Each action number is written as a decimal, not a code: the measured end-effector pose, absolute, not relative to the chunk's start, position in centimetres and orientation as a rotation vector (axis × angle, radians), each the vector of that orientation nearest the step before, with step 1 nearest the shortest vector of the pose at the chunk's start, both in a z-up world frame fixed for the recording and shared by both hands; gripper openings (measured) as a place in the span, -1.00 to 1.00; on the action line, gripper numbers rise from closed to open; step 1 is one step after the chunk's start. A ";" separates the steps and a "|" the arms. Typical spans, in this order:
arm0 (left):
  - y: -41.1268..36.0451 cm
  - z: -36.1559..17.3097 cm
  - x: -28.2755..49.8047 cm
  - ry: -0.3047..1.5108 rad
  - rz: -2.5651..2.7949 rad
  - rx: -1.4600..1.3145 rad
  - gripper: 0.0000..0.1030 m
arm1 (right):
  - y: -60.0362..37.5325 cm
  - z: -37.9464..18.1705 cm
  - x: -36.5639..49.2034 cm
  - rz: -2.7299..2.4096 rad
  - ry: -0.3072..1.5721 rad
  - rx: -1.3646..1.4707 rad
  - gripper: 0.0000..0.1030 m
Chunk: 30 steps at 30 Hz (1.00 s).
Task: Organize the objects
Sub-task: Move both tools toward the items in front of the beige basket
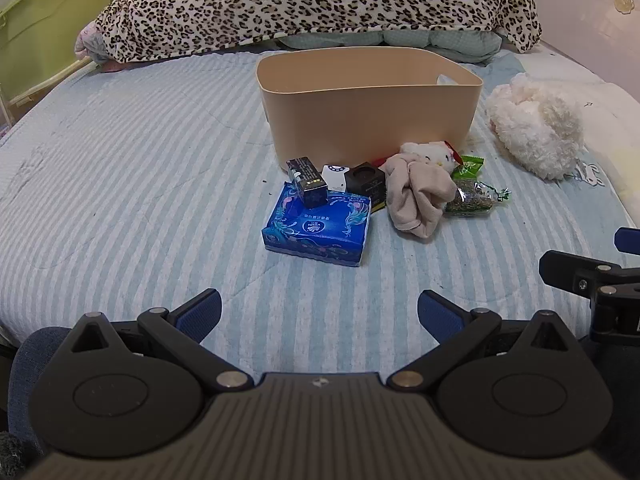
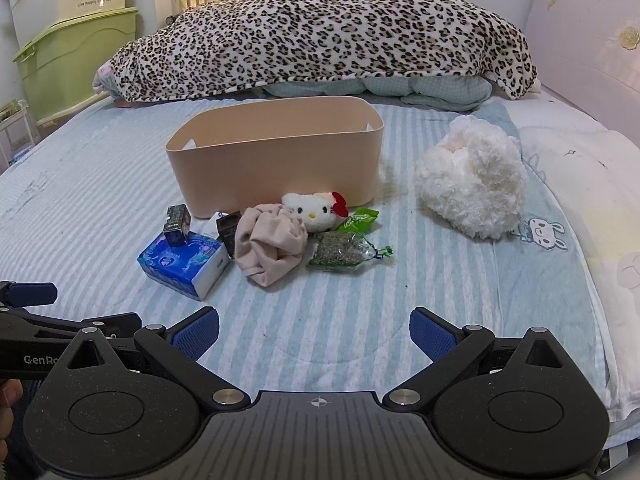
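Note:
A beige bin (image 1: 368, 116) (image 2: 276, 168) stands on the striped bed. In front of it lies a pile: a blue tissue pack (image 1: 318, 228) (image 2: 182, 260), a dark box (image 1: 308, 182) (image 2: 177, 220) on top of it, a white box (image 1: 334, 178), a black box (image 1: 365, 182) (image 2: 228, 230), a beige cloth (image 1: 418, 196) (image 2: 270, 246), a white kitty plush (image 1: 434, 154) (image 2: 316, 210), a green packet (image 1: 470, 166) (image 2: 360, 220) and a clear bag of dried herbs (image 1: 472, 198) (image 2: 344, 256). My left gripper (image 1: 319, 312) and right gripper (image 2: 314, 330) are open and empty, near the bed's front.
A fluffy white plush (image 1: 536, 128) (image 2: 474, 184) lies right of the bin. A leopard-print blanket (image 1: 320, 4) (image 2: 320, 36) is heaped at the back. Green plastic drawers (image 2: 72, 60) stand at far left. The right gripper's side shows at the right edge of the left wrist view (image 1: 588, 280).

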State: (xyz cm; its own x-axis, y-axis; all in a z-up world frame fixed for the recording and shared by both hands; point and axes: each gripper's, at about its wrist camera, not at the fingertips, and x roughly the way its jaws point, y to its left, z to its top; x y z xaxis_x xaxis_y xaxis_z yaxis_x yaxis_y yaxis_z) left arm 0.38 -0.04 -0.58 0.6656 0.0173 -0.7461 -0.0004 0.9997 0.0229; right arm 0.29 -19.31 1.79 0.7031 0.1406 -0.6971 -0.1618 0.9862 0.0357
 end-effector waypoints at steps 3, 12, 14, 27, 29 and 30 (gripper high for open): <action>0.0 -0.6 0.4 0.846 0.006 0.017 1.00 | -19.3 1.7 0.3 0.170 0.775 -0.030 1.00; 0.3 -0.7 0.5 0.851 0.012 0.016 1.00 | -19.1 1.4 0.4 0.170 0.779 -0.039 1.00; 0.3 -0.7 0.5 0.851 0.013 0.015 1.00 | -19.0 1.4 0.5 0.171 0.782 -0.037 1.00; 0.8 -1.1 1.1 0.850 0.021 0.016 1.00 | -18.7 1.3 1.1 0.180 0.797 -0.039 1.00; 0.9 -1.3 1.4 0.850 0.022 0.018 1.00 | -18.7 1.2 1.4 0.185 0.801 -0.025 1.00; 0.9 -1.3 1.6 0.852 0.023 0.020 1.00 | -18.7 1.1 1.6 0.185 0.803 -0.023 1.00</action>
